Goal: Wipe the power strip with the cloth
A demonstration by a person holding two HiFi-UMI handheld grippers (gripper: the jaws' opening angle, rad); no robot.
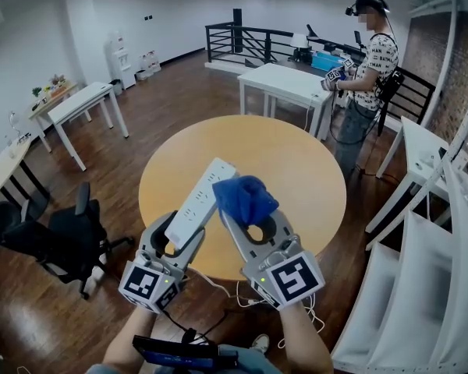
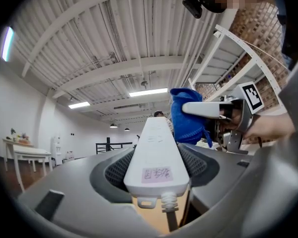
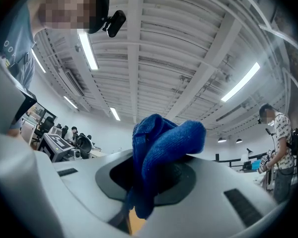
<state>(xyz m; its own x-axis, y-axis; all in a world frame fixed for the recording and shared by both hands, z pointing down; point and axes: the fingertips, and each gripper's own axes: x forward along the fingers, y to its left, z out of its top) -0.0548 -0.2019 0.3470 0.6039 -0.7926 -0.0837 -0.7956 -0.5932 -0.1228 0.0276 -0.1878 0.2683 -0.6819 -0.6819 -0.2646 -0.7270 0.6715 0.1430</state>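
Two clenched grippers: left gripper on power strip, pink label illegible; right gripper on cloth.

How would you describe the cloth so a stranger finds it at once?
Above the round wooden table, find the right gripper. The cloth is bunched in its jaws, next to the long white power strip; it alone is deep blue.
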